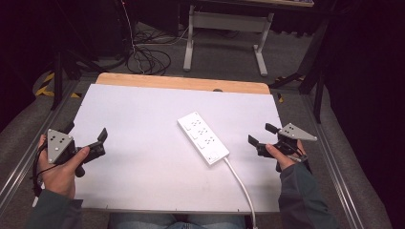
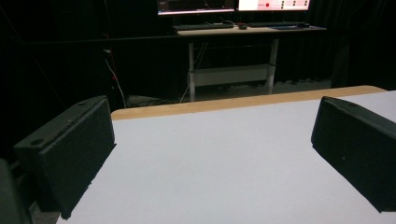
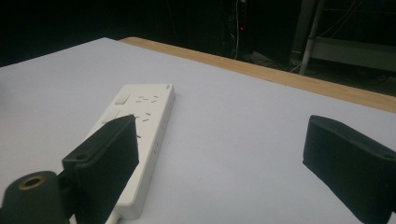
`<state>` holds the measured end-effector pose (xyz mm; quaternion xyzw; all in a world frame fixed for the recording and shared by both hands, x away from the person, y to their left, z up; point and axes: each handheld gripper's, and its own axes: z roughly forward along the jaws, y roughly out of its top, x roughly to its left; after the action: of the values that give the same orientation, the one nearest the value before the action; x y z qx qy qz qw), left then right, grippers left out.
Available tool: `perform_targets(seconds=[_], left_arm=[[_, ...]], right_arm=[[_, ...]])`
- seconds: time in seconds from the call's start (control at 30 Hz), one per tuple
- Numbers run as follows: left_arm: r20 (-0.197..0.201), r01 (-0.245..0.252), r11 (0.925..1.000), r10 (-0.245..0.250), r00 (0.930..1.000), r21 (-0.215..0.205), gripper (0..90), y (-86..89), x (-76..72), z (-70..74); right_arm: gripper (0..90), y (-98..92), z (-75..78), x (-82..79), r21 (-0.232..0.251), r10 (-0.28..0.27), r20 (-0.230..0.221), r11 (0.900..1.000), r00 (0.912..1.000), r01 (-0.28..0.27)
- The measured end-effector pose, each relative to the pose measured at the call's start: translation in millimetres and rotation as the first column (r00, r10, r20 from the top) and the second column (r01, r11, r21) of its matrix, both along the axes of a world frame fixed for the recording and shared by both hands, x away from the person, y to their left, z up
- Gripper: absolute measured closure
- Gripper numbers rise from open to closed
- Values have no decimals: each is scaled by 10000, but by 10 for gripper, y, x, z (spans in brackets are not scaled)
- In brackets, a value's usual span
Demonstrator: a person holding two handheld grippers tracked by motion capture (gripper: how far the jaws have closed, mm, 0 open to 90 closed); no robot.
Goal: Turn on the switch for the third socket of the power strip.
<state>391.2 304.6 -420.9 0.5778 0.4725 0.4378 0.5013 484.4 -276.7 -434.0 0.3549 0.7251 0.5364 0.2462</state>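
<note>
One white surface [image 1: 143, 143] with a wooden strip along its far edge carries a single white power strip [image 1: 203, 137], which lies slanted a little right of the middle, its one white cable [image 1: 241, 183] running off the near edge. Beyond the surface stands one desk [image 1: 224, 21] on a pale metal frame, with a tangle of dark cables on the floor to its left. Two hands each hold one gripper. The left gripper [image 1: 86, 136] rests at the left edge, well apart from the power strip, its two black fingers [image 2: 70, 149] spread wide and released with bare surface between them. The right gripper [image 1: 261, 134] sits near the right edge, just beside the power strip's near end; its two fingers [image 3: 105, 163] are likewise released and wide apart, holding nothing, and the power strip lies past the left finger rather than between them.
</note>
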Motion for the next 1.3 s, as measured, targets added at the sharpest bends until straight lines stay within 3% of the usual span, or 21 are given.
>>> perform_targets(seconds=[0.37, 0.53, 0.77, 0.97, 1.3], left_arm=[[-3, -13, 10000, 13, 10000, -32, 1, 0, 9, -3], [12, 5, 10000, -5, 10000, 6, 1, -2, 9, -1], [-27, -7, 10000, 7, 10000, -28, 1, -1, 13, -5], [-41, 17, 10000, -17, 10000, -44, 2, -4, 15, -5], [-70, 68, 10000, -67, 10000, 23, 2, -4, 26, -8]], right_arm=[[87, -3, 2, -9, 202, -99, 34, 9997, 9999, 98], [95, 12, 4, -15, 82, 9, 228, 10000, 9997, -11], [124, 12, -6, -13, -33, -24, 103, 10000, 9999, 24], [265, -5, 9, -22, 34, 43, 36, 10000, 10000, -43], [384, 3, 5, -22, -146, 227, 110, 9996, 9997, -225]])
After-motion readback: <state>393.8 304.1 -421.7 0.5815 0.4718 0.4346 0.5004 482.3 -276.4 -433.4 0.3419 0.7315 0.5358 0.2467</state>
